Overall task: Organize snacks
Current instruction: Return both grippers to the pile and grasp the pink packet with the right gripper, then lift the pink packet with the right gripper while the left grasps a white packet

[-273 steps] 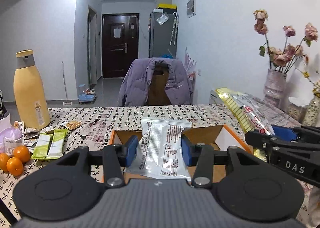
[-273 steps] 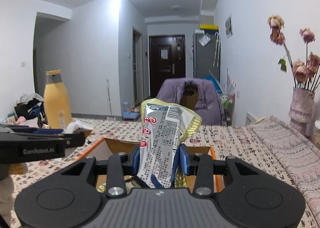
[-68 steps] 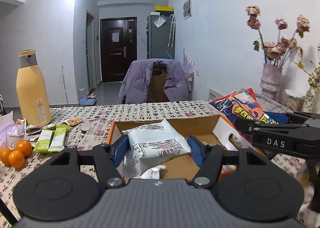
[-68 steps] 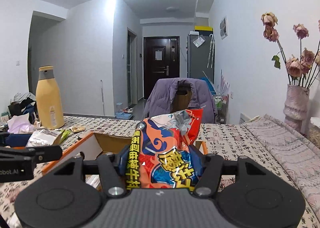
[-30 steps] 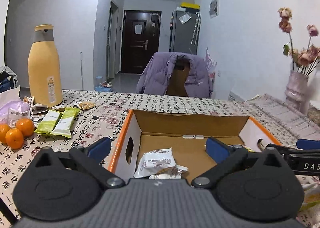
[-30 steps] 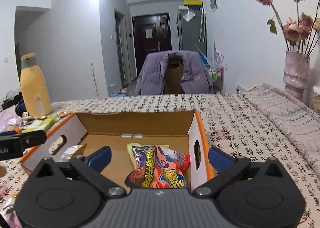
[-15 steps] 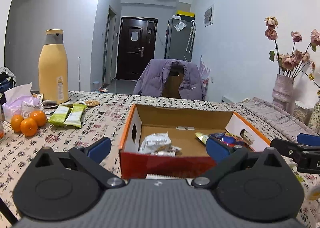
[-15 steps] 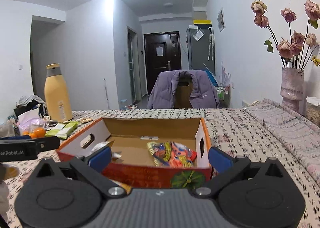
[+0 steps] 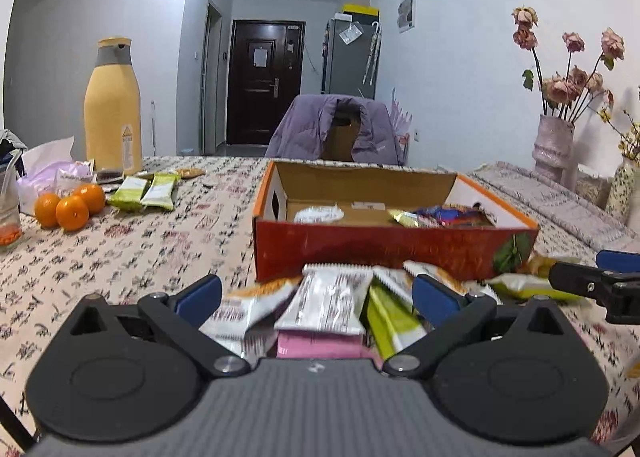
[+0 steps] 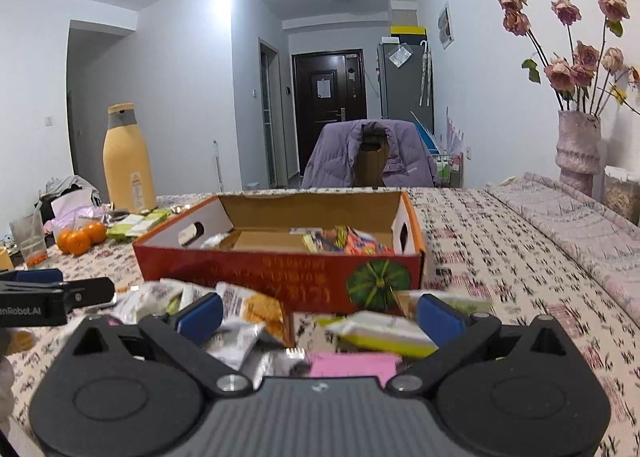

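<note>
The left gripper [image 9: 318, 293] hangs with its jaws spread wide and nothing between them, low over a loose heap of snack packets [image 9: 332, 303] on the patterned tablecloth [image 9: 132, 253]. The right gripper [image 10: 320, 311] is likewise wide and empty, above the same heap, where a pink packet [image 10: 352, 364] lies nearest the camera and a yellow-green one [image 10: 384, 331] sits just beyond it. Directly behind the heap stands the open red cardboard box [image 9: 384, 245], its front wall close to the packets. Inside it, a white packet [image 9: 318, 213] lies at the left and a red-orange bag [image 10: 352, 243] at the right. Further left on the table are two green bars [image 9: 146, 191], three oranges [image 9: 70, 205] and a tall yellow bottle [image 9: 113, 109]. A vase of dried roses [image 10: 578, 149] stands at the far right.
</note>
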Motion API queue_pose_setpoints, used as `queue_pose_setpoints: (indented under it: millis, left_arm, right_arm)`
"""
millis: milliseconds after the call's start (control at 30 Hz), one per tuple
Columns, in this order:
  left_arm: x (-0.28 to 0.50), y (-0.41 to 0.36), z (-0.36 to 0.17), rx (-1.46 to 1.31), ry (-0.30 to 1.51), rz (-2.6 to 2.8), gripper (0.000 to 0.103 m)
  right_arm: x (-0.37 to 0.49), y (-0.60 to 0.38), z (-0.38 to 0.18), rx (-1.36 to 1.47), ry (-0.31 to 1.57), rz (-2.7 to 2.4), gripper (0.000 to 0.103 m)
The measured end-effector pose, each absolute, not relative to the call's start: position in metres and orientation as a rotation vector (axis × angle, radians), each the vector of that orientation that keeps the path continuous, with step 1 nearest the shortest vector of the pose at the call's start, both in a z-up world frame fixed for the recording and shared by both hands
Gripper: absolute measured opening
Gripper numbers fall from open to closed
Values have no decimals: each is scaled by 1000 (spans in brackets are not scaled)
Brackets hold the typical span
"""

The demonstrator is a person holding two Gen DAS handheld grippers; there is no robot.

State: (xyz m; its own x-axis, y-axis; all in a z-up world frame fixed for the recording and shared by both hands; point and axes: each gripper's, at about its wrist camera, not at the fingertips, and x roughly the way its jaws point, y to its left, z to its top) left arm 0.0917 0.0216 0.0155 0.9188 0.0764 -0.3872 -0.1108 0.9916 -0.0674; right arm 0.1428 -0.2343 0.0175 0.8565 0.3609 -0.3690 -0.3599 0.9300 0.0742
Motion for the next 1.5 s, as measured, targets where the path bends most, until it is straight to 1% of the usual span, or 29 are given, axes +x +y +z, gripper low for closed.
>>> queue_pose_setpoints:
  millis: [400, 633, 667, 833, 933, 1000, 1033, 1167, 1233, 1333, 1500]
  left_arm:
    - [73, 25, -6, -119, 444, 64, 103]
    - [71, 29, -8, -129, 451, 72, 103]
    - [71, 29, -8, -128, 450, 74, 103]
    - [71, 32, -8, -133, 456, 85, 103]
    - [71, 34, -8, -140, 460, 89, 103]
    - [71, 35, -9, -142, 464, 90, 103]
    - [72, 35, -9, -143, 465, 91, 103]
    - [72, 34, -10, -144, 470, 85, 103]
    - [72, 34, -10, -143, 470, 82, 103]
    - [72, 34, -9, -141, 473, 83, 103]
    - [73, 38, -9, -152, 479, 92, 103]
  right_arm:
    - [131, -253, -12, 18, 473, 336, 103]
    - [138, -252, -15, 7, 498, 295, 103]
    - [140, -251, -15, 7, 504, 281, 102]
    - [154, -246, -16, -4, 549, 264, 85]
    - [162, -243, -19, -11, 584, 264, 78]
    - [166, -241, -21, -6, 597, 276, 76]
    - [167, -240, -22, -8, 604, 278, 73]
    - [171, -232, -27, -39, 629, 275, 70]
    - [171, -229, -30, -61, 622, 269, 64]
    - [169, -230, -30, -65, 609, 283, 61]
    - [165, -236, -29, -44, 592, 285, 61]
